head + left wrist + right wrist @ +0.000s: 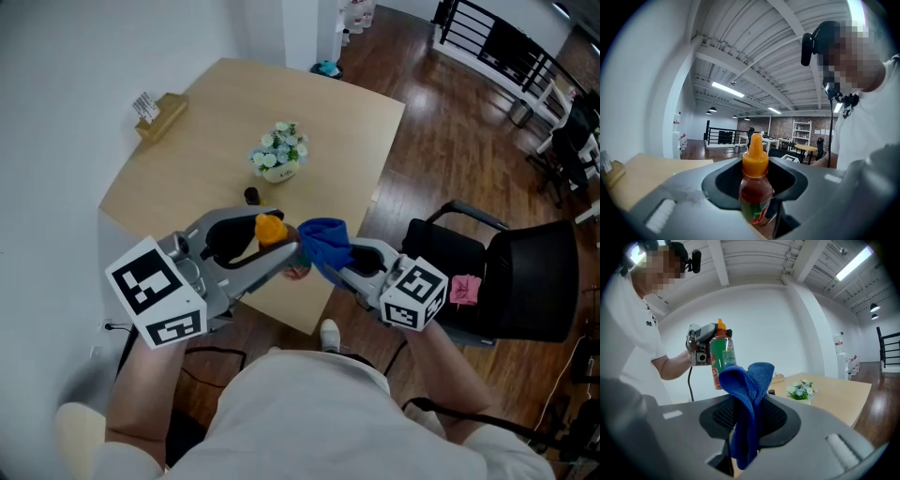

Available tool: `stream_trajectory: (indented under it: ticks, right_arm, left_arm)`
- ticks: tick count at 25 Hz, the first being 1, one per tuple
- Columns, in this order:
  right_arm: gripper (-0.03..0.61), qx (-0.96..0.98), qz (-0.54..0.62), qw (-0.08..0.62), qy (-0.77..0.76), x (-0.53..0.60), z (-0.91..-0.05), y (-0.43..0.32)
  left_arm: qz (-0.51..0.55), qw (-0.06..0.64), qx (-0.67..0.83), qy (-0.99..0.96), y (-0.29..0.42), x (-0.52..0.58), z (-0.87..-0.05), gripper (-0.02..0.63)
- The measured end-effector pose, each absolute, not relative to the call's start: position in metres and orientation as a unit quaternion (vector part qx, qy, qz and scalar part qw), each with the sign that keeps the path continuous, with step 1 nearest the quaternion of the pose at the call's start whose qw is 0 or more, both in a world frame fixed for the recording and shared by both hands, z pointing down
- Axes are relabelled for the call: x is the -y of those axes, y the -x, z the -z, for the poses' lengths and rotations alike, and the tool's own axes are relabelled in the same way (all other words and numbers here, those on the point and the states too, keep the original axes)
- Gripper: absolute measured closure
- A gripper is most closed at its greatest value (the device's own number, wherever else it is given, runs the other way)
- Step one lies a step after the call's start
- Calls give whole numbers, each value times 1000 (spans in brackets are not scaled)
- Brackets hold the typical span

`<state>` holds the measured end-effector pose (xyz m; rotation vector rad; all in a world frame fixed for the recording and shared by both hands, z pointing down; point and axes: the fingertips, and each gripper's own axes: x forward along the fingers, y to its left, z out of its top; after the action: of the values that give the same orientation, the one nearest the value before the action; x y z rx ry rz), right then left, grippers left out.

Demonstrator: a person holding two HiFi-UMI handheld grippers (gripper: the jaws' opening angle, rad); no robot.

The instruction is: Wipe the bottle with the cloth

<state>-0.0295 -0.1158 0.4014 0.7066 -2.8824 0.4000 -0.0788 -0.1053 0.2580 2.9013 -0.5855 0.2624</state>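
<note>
shirt [309,412]: white, short sleeves | left gripper [278,242], right gripper [330,261]: grey, black-white marker cubes [157,291]

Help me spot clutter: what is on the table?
Seen: a pot of flowers, a small dark object beside it, a brown box at the far-left edge. Hidden: the table's near part, behind left gripper, bottle, right gripper and cloth.
</note>
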Motion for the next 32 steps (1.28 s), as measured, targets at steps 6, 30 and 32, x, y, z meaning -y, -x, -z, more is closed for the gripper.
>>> stream_trajectory:
  ticks: [6, 30, 32]
  right_arm:
    - [462, 952, -154, 91, -247, 107, -422, 15]
    - [462, 932, -176, 85, -304, 95, -427, -65]
    - [462, 930, -179, 83, -308, 96, -426, -73]
  left_arm:
    - [-81, 95, 192, -973, 73, 113, -258, 451]
    - [-131, 83, 264, -952, 54, 178, -331, 451]
    - [-141, 78, 276, -947, 51, 189, -346, 451]
